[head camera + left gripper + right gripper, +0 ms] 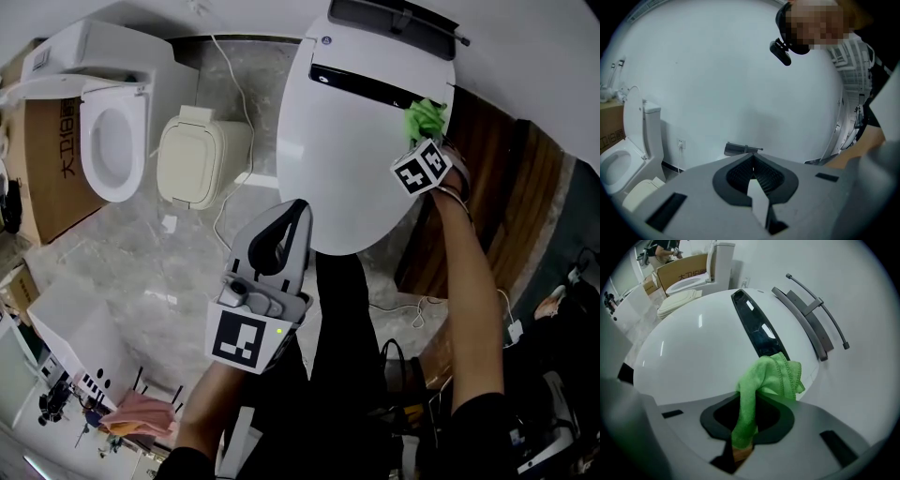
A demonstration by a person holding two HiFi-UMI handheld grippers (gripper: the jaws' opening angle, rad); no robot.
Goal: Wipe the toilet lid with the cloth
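The white toilet lid (342,150) is closed and fills the middle of the head view, with a dark glossy strip (366,86) near its back. My right gripper (424,131) is shut on the green cloth (427,116), which is pressed to the lid's back right edge beside the strip. In the right gripper view the cloth (776,373) bunches out of the right gripper (761,397) onto the lid (698,348). My left gripper (296,214) hovers off the lid's near edge, jaws together and holding nothing. The left gripper (752,159) faces a bare white wall.
A second toilet (112,141) with its lid raised stands at the left, by a cardboard box (52,159) and a beige lidded bin (197,155). A white cable (230,183) runs over the marble floor. Wood panelling (511,187) is at the right. A grey bar (811,315) is mounted behind the lid.
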